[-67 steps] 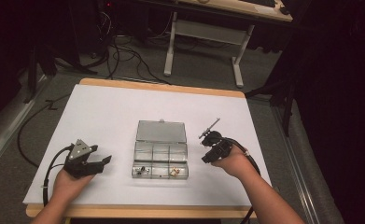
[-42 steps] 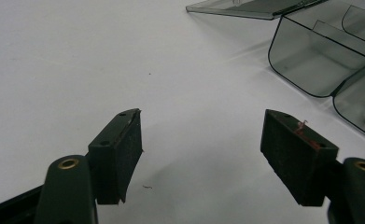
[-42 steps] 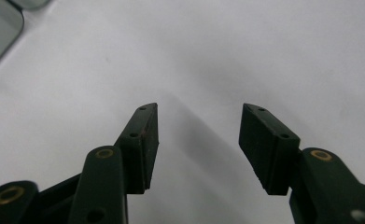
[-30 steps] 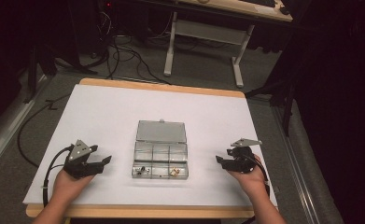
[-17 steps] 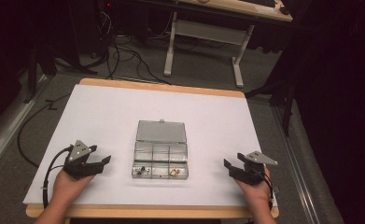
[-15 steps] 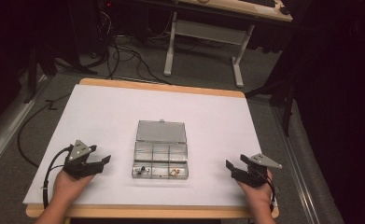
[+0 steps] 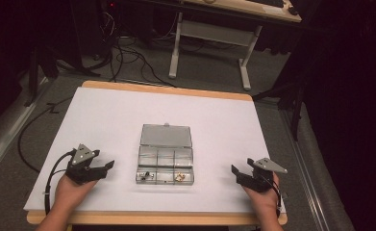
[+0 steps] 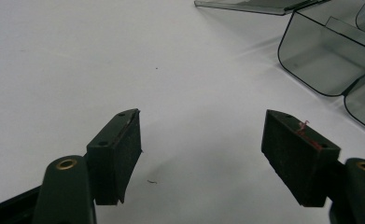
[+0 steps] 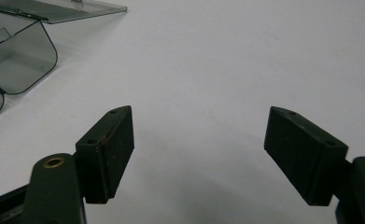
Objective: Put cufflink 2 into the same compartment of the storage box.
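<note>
Compartment box (image 7: 165, 166) of clear plastic sits near the middle of the white surface (image 7: 128, 120), a little toward my edge, its lid (image 7: 166, 135) folded flat back toward the far edge. Small metal bits lie in the front compartments nearest me; I cannot tell what they are. My left hand-held gripper (image 7: 109, 165) rests near the near left corner, well apart from the box, its jaws spread wide with nothing between them; in the left gripper view the box's rounded walls (image 8: 329, 60) show at the upper right beyond the pads. My right hand-held gripper (image 7: 234, 170) lies near the near right corner, pointing toward the box; its jaws have just been opening and now stand wide over bare surface, holding nothing. In the right gripper view (image 9: 199, 154) the box shows at the upper left.
</note>
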The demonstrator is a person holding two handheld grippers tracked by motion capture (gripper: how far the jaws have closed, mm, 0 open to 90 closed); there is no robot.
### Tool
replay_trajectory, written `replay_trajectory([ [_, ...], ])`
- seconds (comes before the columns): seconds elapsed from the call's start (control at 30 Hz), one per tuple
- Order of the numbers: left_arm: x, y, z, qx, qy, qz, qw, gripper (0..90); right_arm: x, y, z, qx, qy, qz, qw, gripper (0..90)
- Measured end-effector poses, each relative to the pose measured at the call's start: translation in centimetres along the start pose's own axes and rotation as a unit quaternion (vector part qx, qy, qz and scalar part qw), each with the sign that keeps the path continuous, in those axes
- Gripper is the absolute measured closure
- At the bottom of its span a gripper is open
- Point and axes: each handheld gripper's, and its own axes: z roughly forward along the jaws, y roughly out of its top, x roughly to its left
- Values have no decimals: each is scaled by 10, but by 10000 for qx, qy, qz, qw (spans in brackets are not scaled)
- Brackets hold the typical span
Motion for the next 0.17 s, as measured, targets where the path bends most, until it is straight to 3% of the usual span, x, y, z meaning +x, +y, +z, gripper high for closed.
replay_trajectory([
  [0.17, 0, 0, 0, -18, -1, 35, 10000, 288, 4, 1, 2, 76, -35, 9, 10000, 248],
])
